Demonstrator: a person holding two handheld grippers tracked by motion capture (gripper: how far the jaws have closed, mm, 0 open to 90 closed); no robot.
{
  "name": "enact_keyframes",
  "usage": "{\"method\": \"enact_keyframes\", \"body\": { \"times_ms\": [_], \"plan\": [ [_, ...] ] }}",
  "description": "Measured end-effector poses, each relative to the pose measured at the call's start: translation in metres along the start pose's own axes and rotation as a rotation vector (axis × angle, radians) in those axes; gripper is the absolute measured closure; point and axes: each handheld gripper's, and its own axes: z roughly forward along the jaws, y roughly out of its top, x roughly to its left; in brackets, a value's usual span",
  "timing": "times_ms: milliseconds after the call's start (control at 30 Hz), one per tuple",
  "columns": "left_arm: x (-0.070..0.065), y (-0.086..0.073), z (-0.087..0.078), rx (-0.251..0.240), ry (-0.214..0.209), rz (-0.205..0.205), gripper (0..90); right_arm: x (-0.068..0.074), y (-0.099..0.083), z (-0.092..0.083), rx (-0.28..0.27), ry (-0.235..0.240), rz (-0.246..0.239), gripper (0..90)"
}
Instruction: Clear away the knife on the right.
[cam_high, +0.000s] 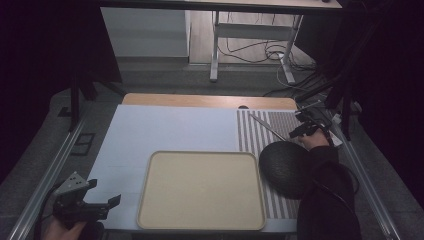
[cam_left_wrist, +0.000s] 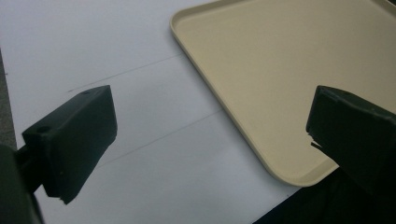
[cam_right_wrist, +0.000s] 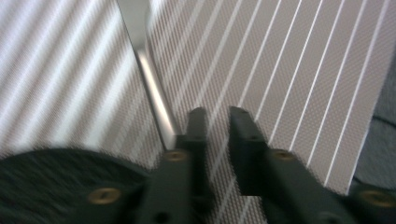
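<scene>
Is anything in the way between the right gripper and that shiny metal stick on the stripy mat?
Nothing visible. The right gripper sits just beside the metal utensil handle on the striped mat; the dark bowl is nearer the person.

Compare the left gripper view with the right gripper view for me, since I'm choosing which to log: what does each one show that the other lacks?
The left gripper view has the beige tray, bare inside, on the white table cover, with the left tool wide open above the cover near the tray's corner. The right gripper view has the striped placemat, a long metal utensil handle lying on it, and part of a dark round object; the right tool stands narrowly open beside the handle. Both share a pair of black jaws holding nothing.
</scene>
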Motion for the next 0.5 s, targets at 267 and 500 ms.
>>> {"method": "enact_keyframes", "body": {
  "times_ms": [267,500],
  "plan": [
    [0.0,0.0,0.0,0.001,0.002,0.001,2.4,0.017,0.015,0.006,-0.038,0.013,-0.016,13.6],
    [0.0,0.0,0.0,0.003,0.002,0.004,2.5,0.028,0.021,0.02,0.027,-0.001,-0.058,0.0]
  ]
}}
